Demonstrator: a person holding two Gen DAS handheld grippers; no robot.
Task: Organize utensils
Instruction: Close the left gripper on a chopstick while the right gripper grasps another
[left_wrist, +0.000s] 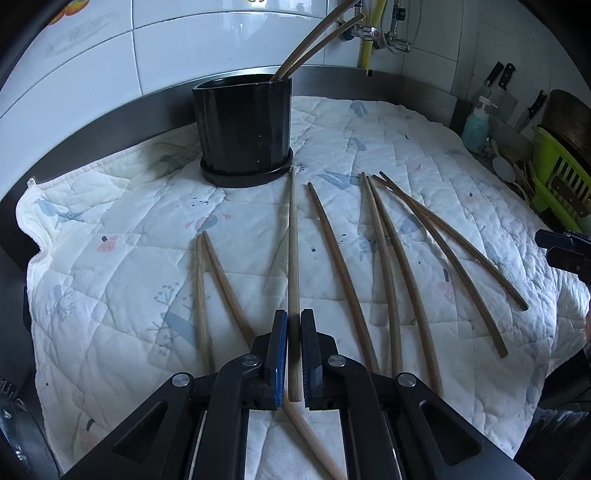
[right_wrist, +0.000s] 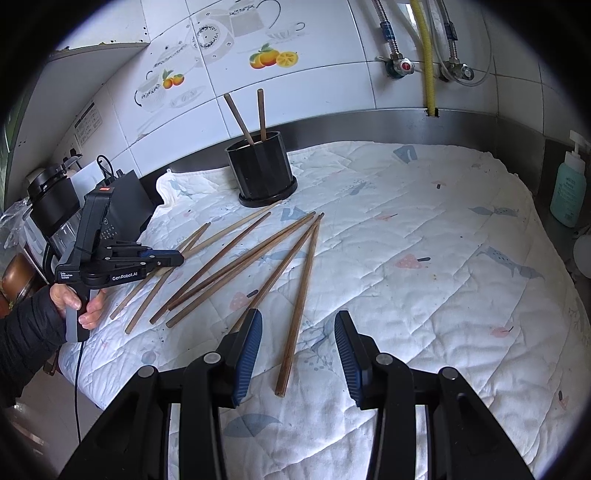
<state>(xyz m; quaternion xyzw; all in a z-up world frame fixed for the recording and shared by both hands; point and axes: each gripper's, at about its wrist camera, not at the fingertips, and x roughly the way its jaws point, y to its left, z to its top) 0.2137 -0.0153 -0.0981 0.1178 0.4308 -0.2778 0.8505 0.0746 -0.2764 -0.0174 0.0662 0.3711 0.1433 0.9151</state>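
Observation:
Several wooden chopsticks (left_wrist: 391, 258) lie fanned out on a white quilted cloth (left_wrist: 110, 295). My left gripper (left_wrist: 294, 317) is shut on one chopstick (left_wrist: 293, 240), whose far tip points at the black holder (left_wrist: 243, 133). Two chopsticks (left_wrist: 317, 40) lean inside that holder. In the right wrist view the holder (right_wrist: 262, 166) stands at the back, and the left gripper (right_wrist: 177, 257) sits low over the chopsticks' left side (right_wrist: 229, 266). My right gripper (right_wrist: 298, 315) is open above the cloth, with one chopstick (right_wrist: 301, 295) lying beneath the gap, untouched.
A teal soap bottle (right_wrist: 569, 192) stands at the right edge of the steel counter. A green dish rack (left_wrist: 557, 184) and knives (left_wrist: 498, 79) are at the far right. A black appliance (right_wrist: 55, 199) sits left of the cloth. Tiled wall with pipes (right_wrist: 428, 55) behind.

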